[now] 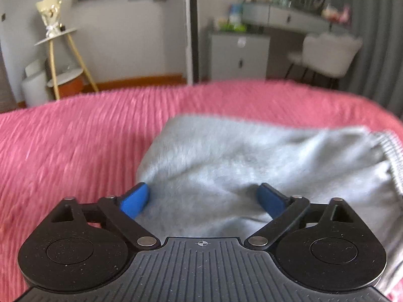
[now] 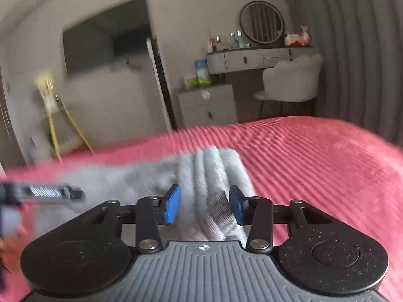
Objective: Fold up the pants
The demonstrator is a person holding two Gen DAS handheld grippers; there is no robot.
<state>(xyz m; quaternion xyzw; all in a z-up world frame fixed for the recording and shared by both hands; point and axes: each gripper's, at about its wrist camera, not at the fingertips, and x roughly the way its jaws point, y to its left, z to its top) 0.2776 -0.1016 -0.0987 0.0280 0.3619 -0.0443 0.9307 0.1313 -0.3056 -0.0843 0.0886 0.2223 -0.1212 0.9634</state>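
Note:
Light grey pants (image 1: 239, 166) lie bunched on a pink ribbed bedspread (image 1: 75, 146). In the left wrist view my left gripper (image 1: 202, 198) is open wide, its blue pads on either side of a grey fold, with the ribbed waistband (image 1: 391, 151) at the far right. In the right wrist view my right gripper (image 2: 204, 207) is partly open around the ribbed band of the pants (image 2: 214, 176), which runs between its blue pads; whether the pads press the cloth is unclear. The left gripper (image 2: 50, 192) shows blurred at the left edge.
The bedspread (image 2: 314, 163) spreads right and left of the pants. Beyond the bed stand a gold-legged side table (image 1: 58, 58), a grey cabinet (image 1: 239, 55), a vanity desk with a round mirror (image 2: 262, 22), a white chair (image 2: 292, 80) and grey curtains (image 2: 352, 50).

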